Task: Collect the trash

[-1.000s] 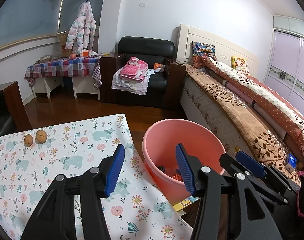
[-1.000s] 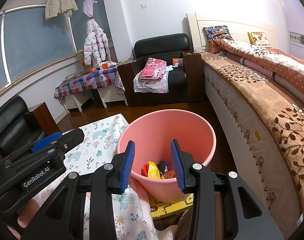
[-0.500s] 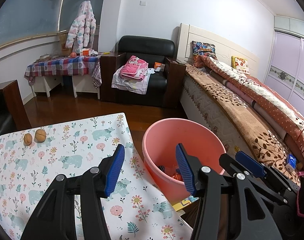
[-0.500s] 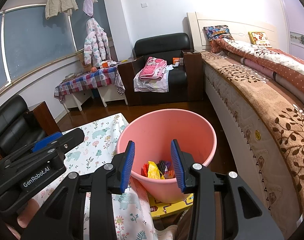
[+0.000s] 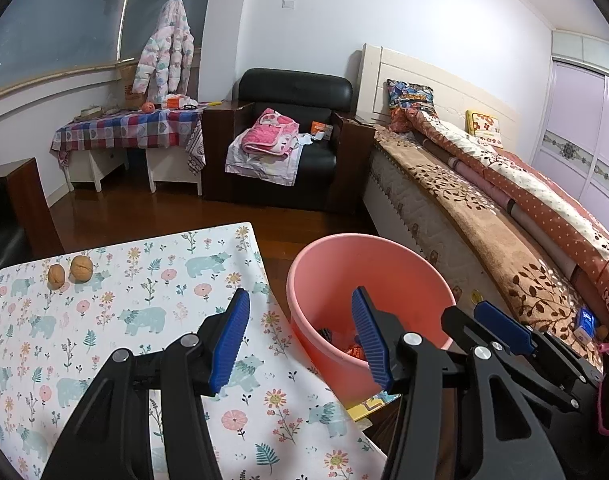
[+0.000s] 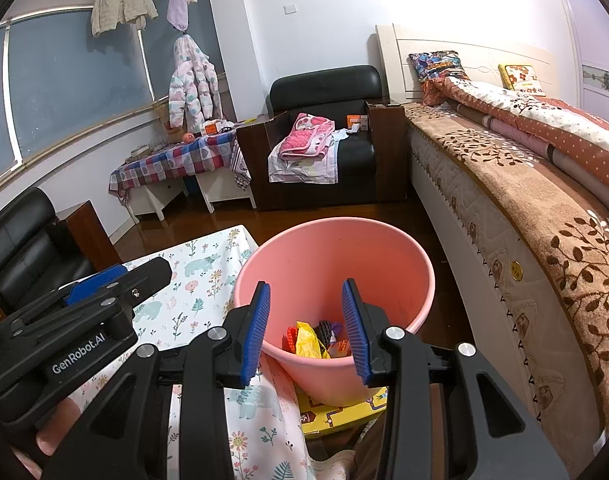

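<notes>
Both grippers, left gripper (image 5: 300, 336) and right gripper (image 6: 306, 326), hover jaws apart, empty, unchanged over the last second. Trash (image 6: 312, 338) sits in pink bucket (image 6: 384, 248); two walnuts (image 5: 70, 271) remain on table (image 5: 152, 280), probably next.

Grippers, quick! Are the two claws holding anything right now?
Left gripper: open, holding nothing.
Right gripper: open, holding nothing, pointing at the pink bucket.
</notes>
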A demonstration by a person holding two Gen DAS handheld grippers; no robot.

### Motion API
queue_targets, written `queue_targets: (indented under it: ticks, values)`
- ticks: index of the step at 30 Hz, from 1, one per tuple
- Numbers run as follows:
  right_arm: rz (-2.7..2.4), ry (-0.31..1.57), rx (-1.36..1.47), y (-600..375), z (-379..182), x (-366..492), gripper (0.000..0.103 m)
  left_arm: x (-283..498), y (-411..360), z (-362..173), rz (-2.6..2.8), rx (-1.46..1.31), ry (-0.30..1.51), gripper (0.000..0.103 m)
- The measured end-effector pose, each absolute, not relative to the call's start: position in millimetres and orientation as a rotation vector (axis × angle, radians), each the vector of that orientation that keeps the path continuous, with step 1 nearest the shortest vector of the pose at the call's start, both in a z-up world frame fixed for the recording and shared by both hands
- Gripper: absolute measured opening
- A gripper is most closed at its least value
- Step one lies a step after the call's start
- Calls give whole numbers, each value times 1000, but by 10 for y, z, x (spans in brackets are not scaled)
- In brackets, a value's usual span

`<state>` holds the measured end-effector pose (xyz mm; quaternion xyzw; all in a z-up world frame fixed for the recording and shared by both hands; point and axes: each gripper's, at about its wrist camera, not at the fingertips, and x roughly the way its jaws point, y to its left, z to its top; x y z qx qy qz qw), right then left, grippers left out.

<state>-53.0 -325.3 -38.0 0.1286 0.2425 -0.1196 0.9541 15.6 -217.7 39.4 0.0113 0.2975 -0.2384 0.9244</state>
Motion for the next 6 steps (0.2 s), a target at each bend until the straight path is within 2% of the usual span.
queue_targets:
  ticks: [6]
  values:
    - [-242,498,262,-3244,-417,-519,38,135,-2175,356,-490,20,621,53]
